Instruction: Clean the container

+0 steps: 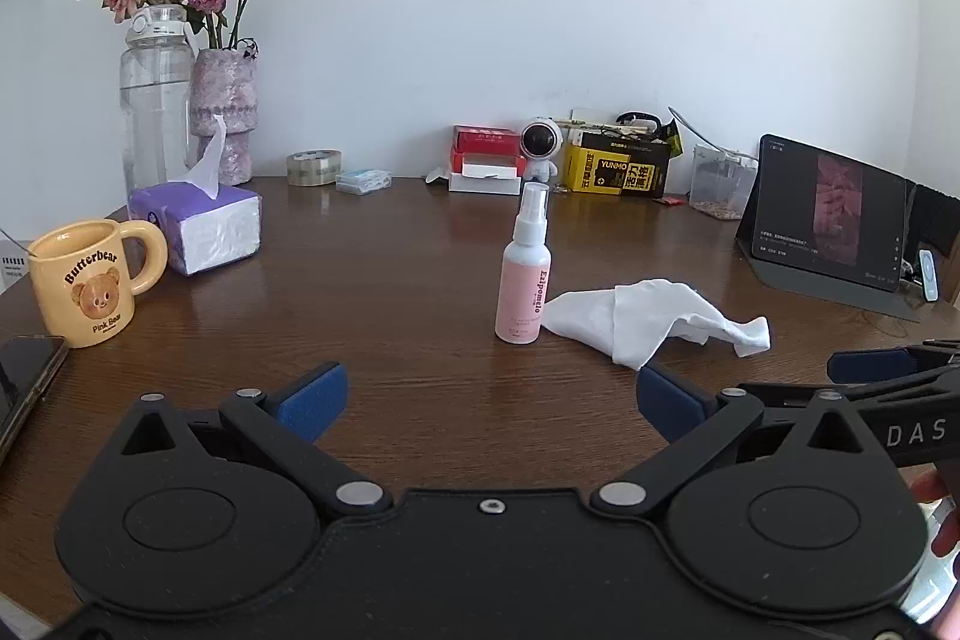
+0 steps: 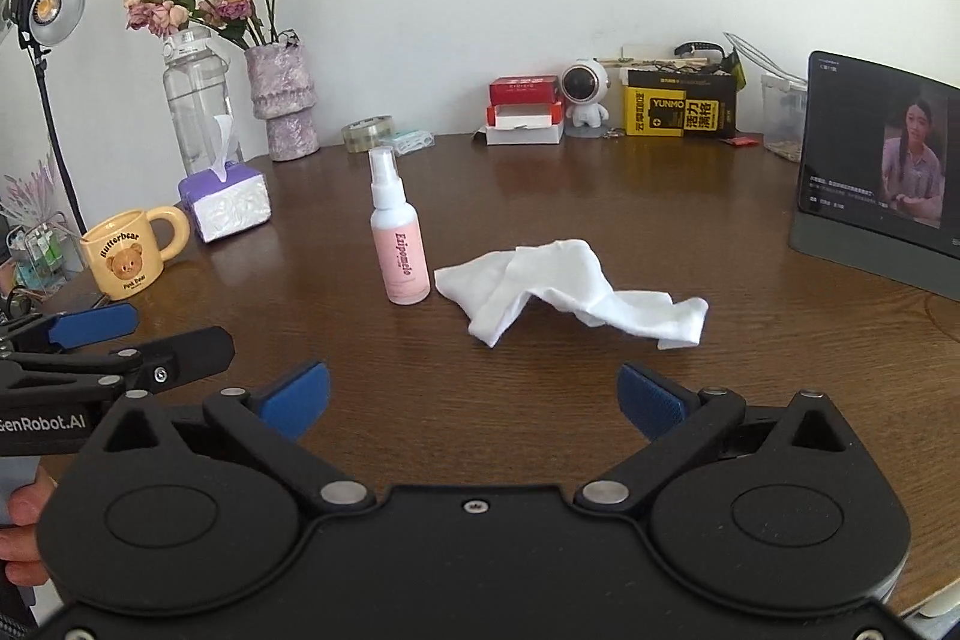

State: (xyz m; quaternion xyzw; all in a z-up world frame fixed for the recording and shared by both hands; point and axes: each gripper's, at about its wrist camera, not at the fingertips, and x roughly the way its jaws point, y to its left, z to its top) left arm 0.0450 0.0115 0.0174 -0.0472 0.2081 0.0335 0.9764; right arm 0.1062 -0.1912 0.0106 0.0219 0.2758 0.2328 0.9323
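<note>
Task's thing: pink spray bottle point(image 1: 523, 274), upright mid-counter point(image 1: 390, 292), cap on, untouched. White cloth point(image 1: 648, 319) crumpled just beside it on its right, near edge almost meeting the bottle's base; contact not resolvable. Likely laid out as a pair: bottle to be held, cloth to wipe it.

Left gripper point(image 1: 489, 394): fingers spread wide, nothing between them, hovering low over bare counter short of the bottle. Right gripper point(image 2: 474, 394): fingers likewise spread, empty, aimed at the cloth. Judged start of task, no grasp yet; aim suggests left for bottle, right for cloth.

Yellow mug point(image 1: 96, 283) and tissue box point(image 1: 198, 226) well left, clear of the work area; tablet point(image 1: 831, 214) propped at far right.

Left view only: phone point(image 1: 24, 376) at counter's left edge; other gripper's blue finger tip entering from right. Right view only: lamp on a stand point(image 2: 51, 10) far left; left gripper seen side-on.
</note>
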